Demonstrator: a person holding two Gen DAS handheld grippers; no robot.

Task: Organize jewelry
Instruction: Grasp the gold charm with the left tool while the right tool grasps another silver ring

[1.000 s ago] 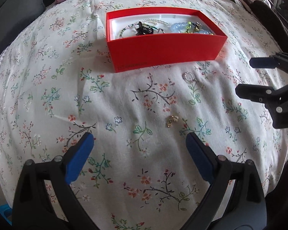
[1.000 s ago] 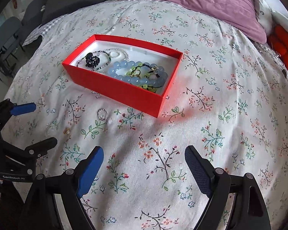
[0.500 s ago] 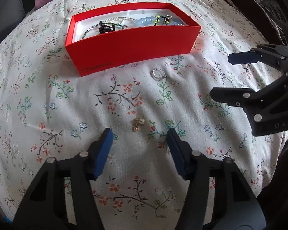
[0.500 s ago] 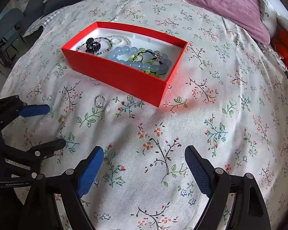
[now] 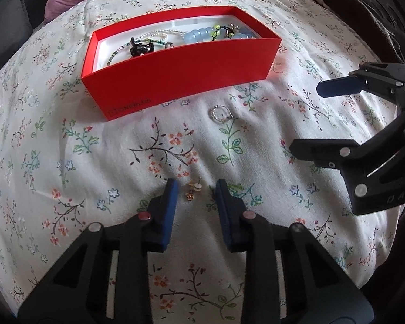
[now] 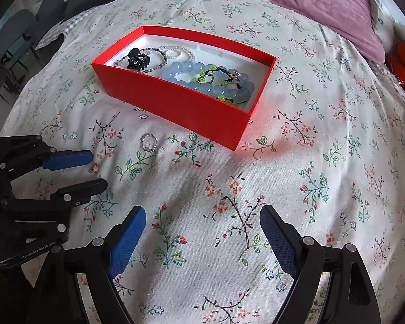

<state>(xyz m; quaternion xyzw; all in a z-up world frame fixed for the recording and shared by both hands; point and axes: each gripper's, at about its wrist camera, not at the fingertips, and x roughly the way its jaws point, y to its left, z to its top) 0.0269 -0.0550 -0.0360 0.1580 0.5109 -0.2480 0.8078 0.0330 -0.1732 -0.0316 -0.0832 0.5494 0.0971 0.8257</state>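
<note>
- The left gripper (image 5: 197,189) has narrowed its blue pads from a wide spread a second ago to a slim gap and moved in on a small gold earring (image 5: 193,189), which lies on the bed (image 5: 67,162) between the fingertips, not yet pinched.
- The red box (image 5: 175,81) has shifted to sit larger and nearer in the left wrist view than a second ago.
- The right gripper (image 6: 202,226) remains spread wide above the floral bedspread, holding nothing; its own view has changed little.
- A beaded ring (image 5: 220,113) rests on the bedspread between the earring and the box, apart from both.
- The right wrist view looks down into the box interior: pale blue round beads (image 6: 202,78), green beads on dark cord (image 6: 216,78), a black hair clip (image 6: 137,58) and a strand of tiny white pearls (image 6: 178,51) on a white lining.
- The left wrist view shows the box's long outer wall with faint printed lettering, which the right view does not show.
- Only the right wrist view takes in the mauve pillow (image 6: 310,8) and grey chairs (image 6: 19,35) beyond the bed.
- The bedspread is white woven cotton printed with small sprigs and blossoms.
</note>
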